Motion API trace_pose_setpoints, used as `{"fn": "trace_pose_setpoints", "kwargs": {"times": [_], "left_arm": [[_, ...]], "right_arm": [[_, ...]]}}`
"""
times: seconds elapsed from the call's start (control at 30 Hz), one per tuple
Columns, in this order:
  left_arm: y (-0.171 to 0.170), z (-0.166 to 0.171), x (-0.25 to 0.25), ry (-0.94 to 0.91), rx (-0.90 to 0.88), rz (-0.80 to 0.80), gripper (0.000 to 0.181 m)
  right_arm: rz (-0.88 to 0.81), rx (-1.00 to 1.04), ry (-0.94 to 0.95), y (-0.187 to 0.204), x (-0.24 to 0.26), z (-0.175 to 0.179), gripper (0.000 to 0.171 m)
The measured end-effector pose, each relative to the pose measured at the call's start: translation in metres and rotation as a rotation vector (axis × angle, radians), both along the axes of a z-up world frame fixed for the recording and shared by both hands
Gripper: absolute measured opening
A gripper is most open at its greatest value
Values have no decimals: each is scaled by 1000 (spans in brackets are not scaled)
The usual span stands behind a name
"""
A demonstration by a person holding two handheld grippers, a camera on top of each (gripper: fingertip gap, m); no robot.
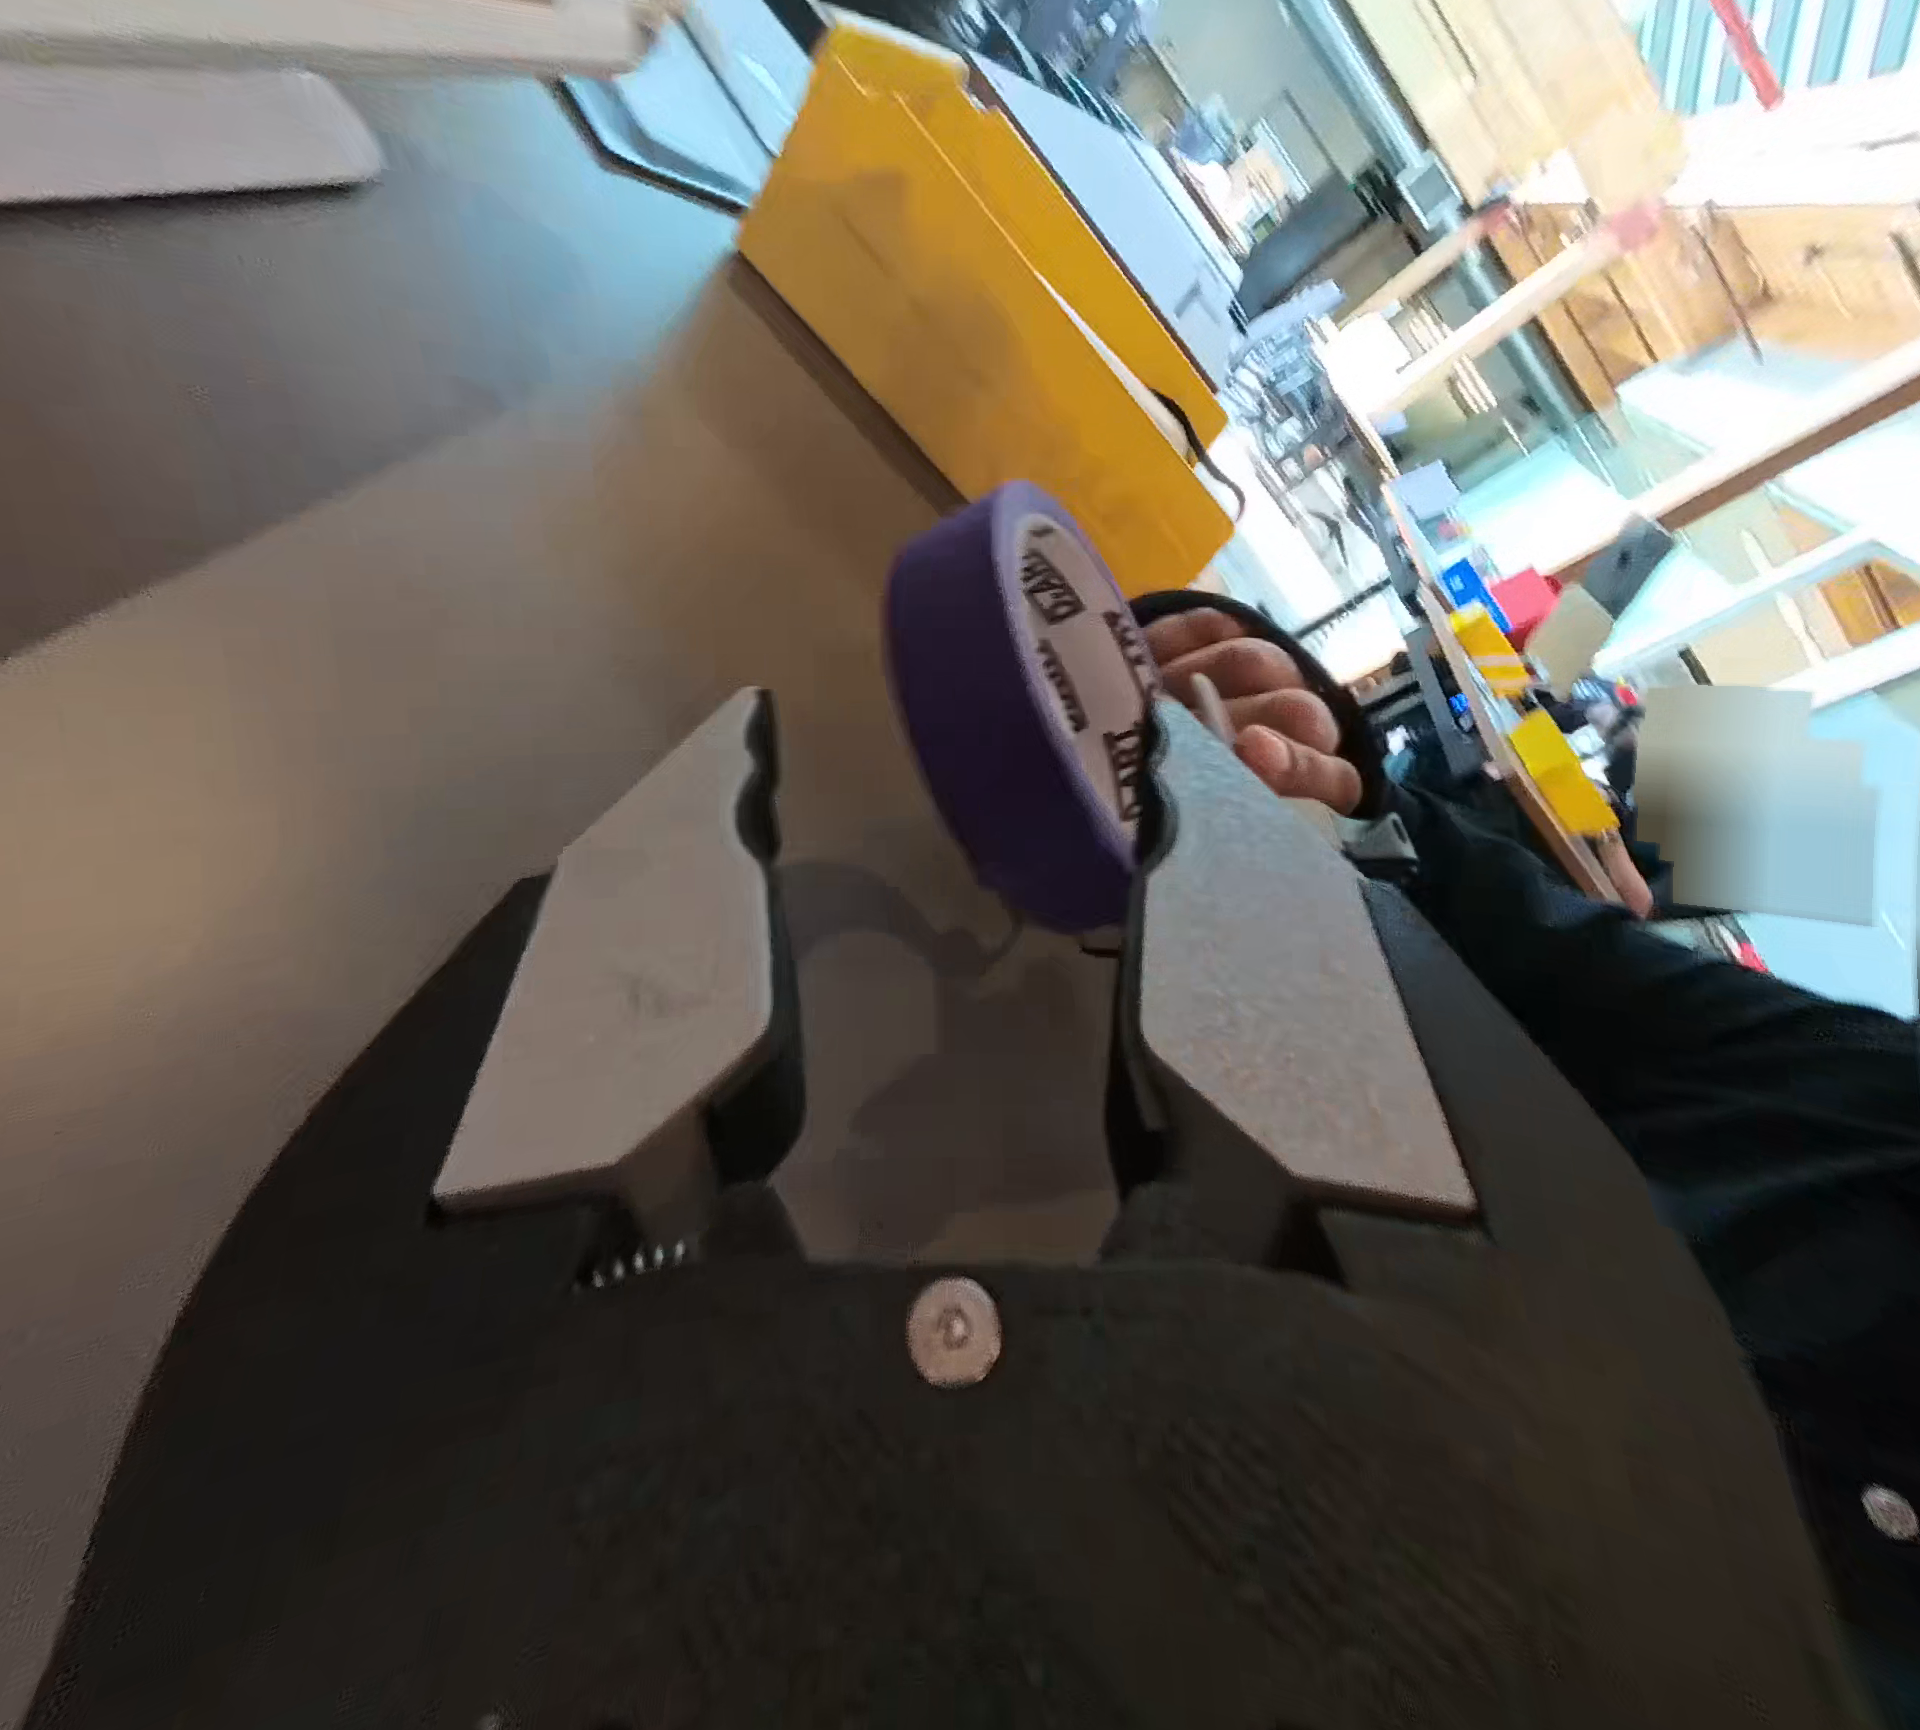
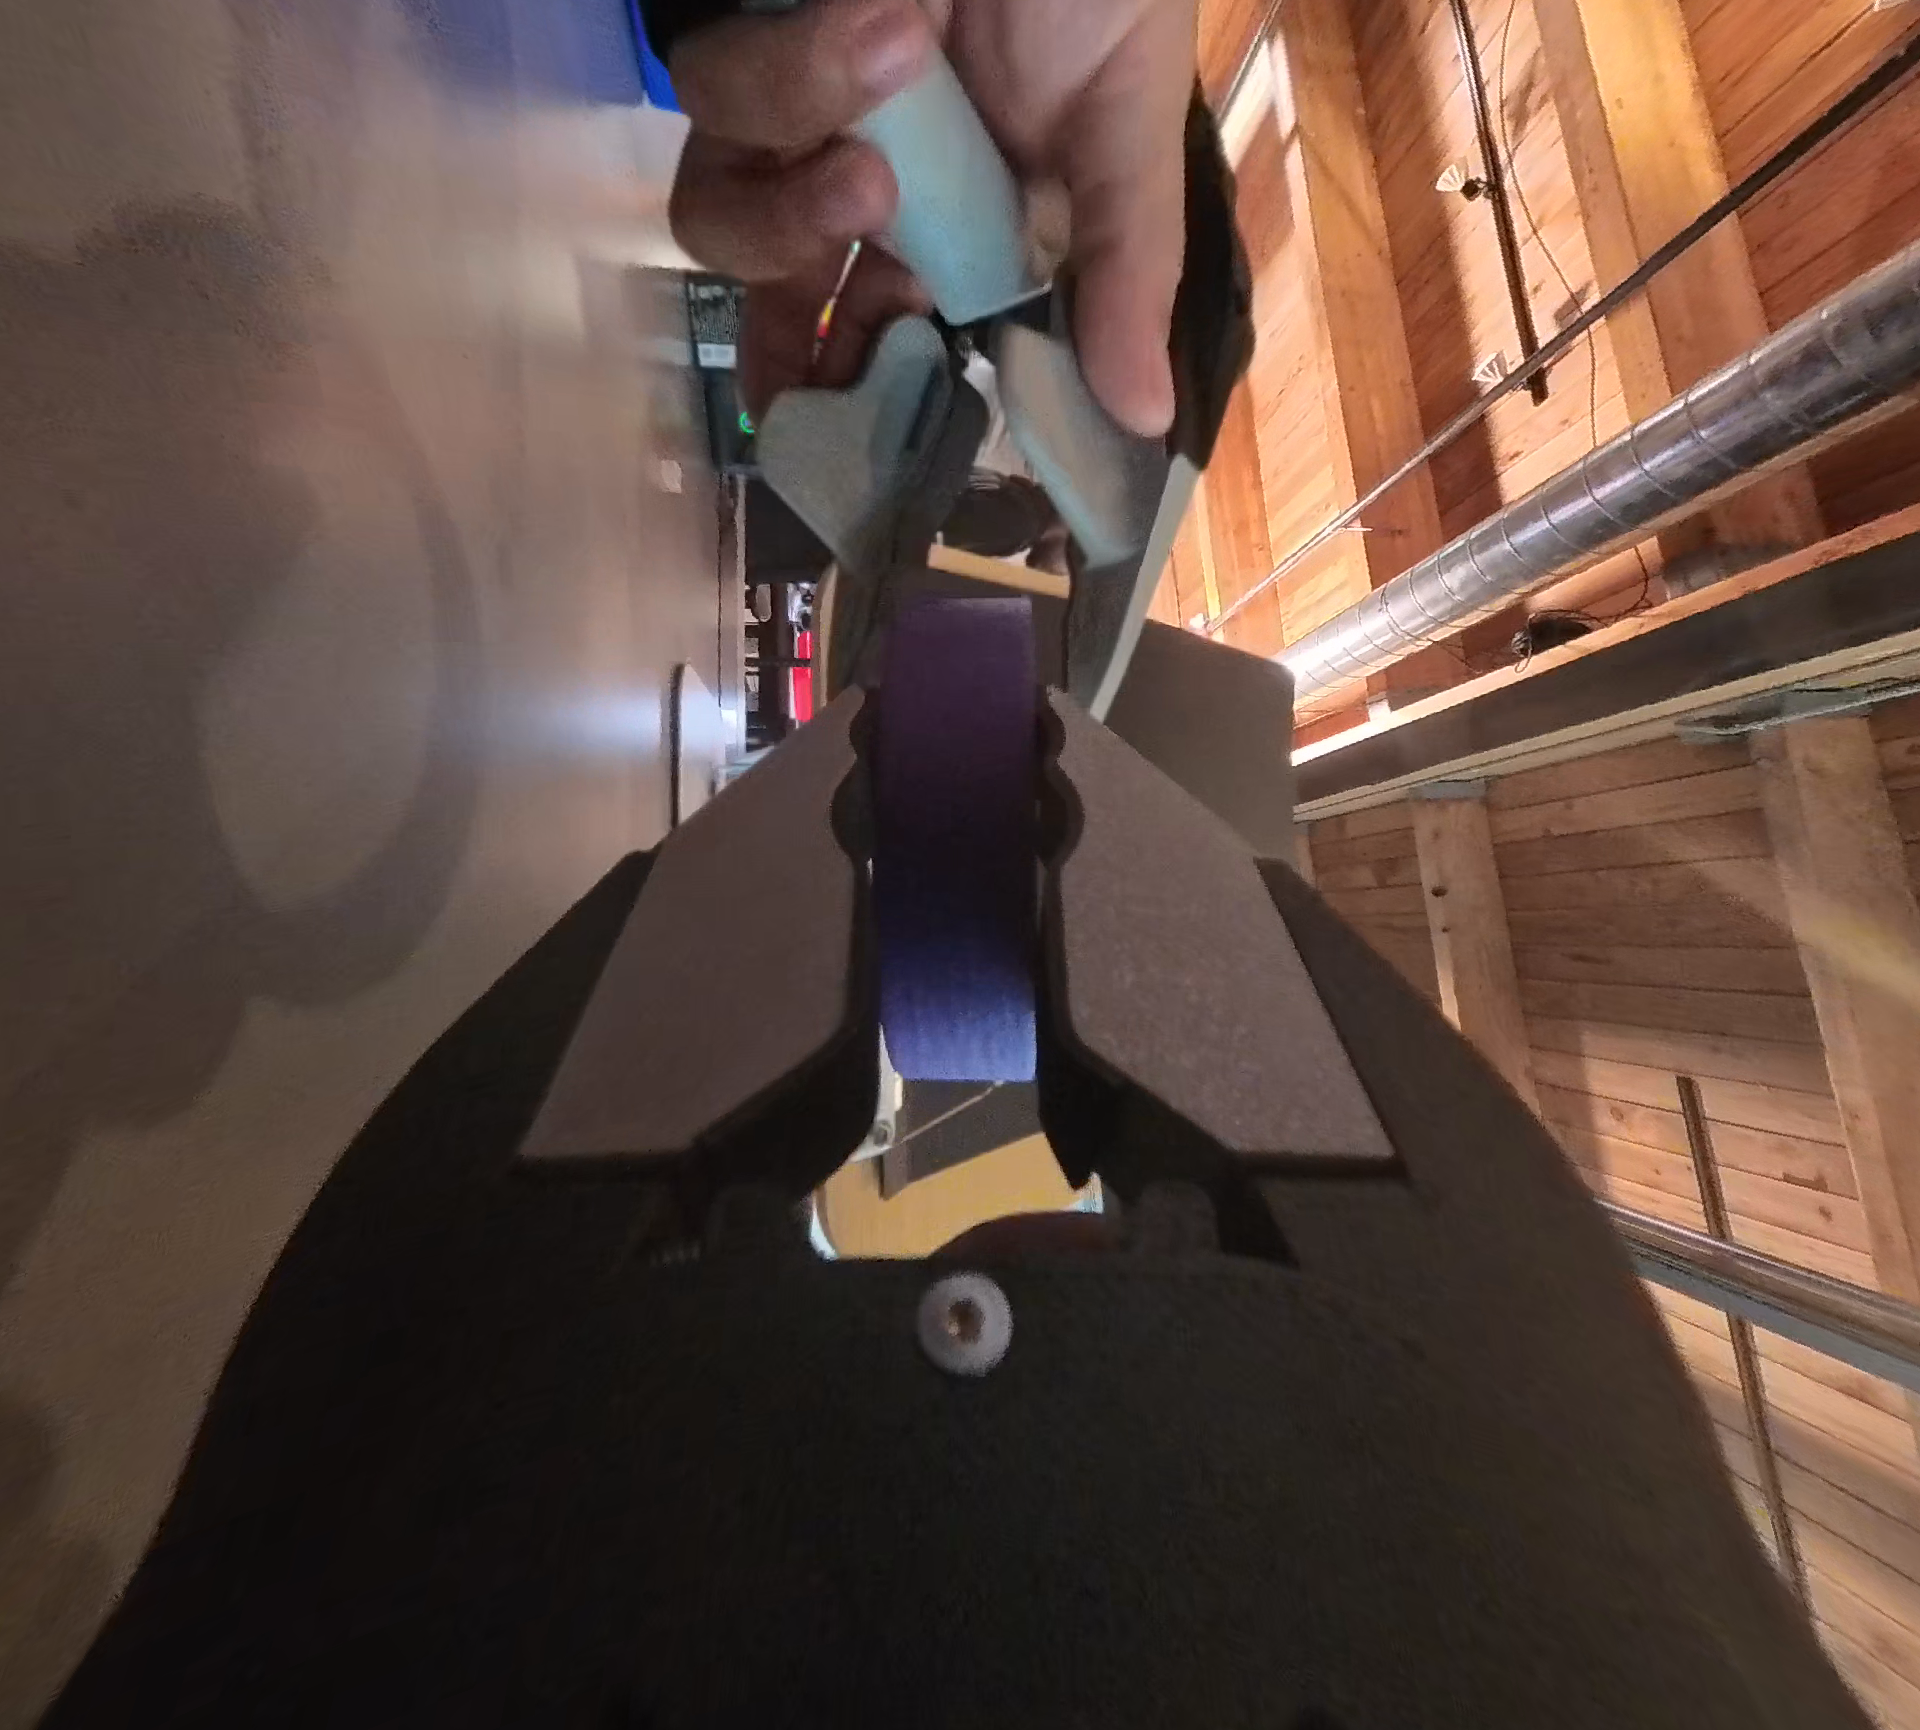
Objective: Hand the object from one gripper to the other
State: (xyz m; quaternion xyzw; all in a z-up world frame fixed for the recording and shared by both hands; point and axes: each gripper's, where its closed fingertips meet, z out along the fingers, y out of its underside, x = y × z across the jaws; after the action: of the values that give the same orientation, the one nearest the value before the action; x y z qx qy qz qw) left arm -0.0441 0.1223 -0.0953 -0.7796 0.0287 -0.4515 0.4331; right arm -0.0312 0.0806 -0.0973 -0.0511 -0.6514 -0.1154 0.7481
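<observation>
A purple tape roll (image 1: 977, 724) stands on edge between the fingers of my left gripper (image 1: 956, 745). It rests against the right finger (image 1: 1247, 953), with a wide gap to the left finger (image 1: 644, 974). The left gripper is open. In the right wrist view my right gripper (image 2: 951, 745) is shut on the tape roll (image 2: 956, 849), pads pressed on both flat sides. Beyond it a hand (image 2: 1039, 18) holds the left gripper (image 2: 966, 496), whose pale fingers (image 2: 852, 454) straddle the roll's far end without closing on it.
A tan table top (image 1: 364, 693) lies below the left gripper. A yellow divider box (image 1: 966, 278) stands at its far edge. A dark sleeve (image 1: 1662, 1057) and a hand (image 1: 1268, 714) are at the right. A wooden ceiling with a metal duct (image 2: 1610, 475) shows behind. The tips of one gripper are about 4 centimetres away from the tips of the other.
</observation>
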Motion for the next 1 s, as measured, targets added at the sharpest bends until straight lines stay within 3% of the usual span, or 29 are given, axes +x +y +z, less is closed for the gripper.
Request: {"fn": "trace_pose_setpoints", "kwargs": {"times": [0.1, 0.17, 0.2, 0.33, 0.43, 0.53, 0.6, 0.7, 0.73, 0.83, 1.0], "left_arm": [[10, 0, 15, 75, 69, -33, 35], [15, 2, 12, 159, 143, -45, 30], [20, 4, 6, 206, 183, -18, 29], [21, 34, -9, 335, 381, 12, 28], [12, 45, -9, 662, 590, -3, 28], [14, 60, -25, 965, 745, 149, 27], [3, 70, -16, 1041, 918, 164, 27], [-17, 66, 13, 918, 999, 67, 27], [-17, 62, 17, 899, 995, 69, 27], [-15, 53, 28, 778, 939, 68, 27], [-20, 54, 35, 742, 966, 72, 27]], "right_arm": [[-18, -38, 2, 2, -1, -3, 24], [-19, -157, -102, 7, -4, -21, 28], [-10, -268, -135, 9, -4, -26, 29], [106, -853, -161, 21, 0, -15, 60], [266, -1239, -182, 23, 9, 1, 42], [436, -1544, -157, 28, 20, 23, 28], [424, -1679, -83, 48, 20, 29, 44], [432, -1716, -85, 51, 18, 31, 64], [443, -1692, -103, 45, 17, 31, 61], [367, -1554, -113, 43, 14, 21, 25], [260, -1355, -66, 49, 20, 29, 21]]}}
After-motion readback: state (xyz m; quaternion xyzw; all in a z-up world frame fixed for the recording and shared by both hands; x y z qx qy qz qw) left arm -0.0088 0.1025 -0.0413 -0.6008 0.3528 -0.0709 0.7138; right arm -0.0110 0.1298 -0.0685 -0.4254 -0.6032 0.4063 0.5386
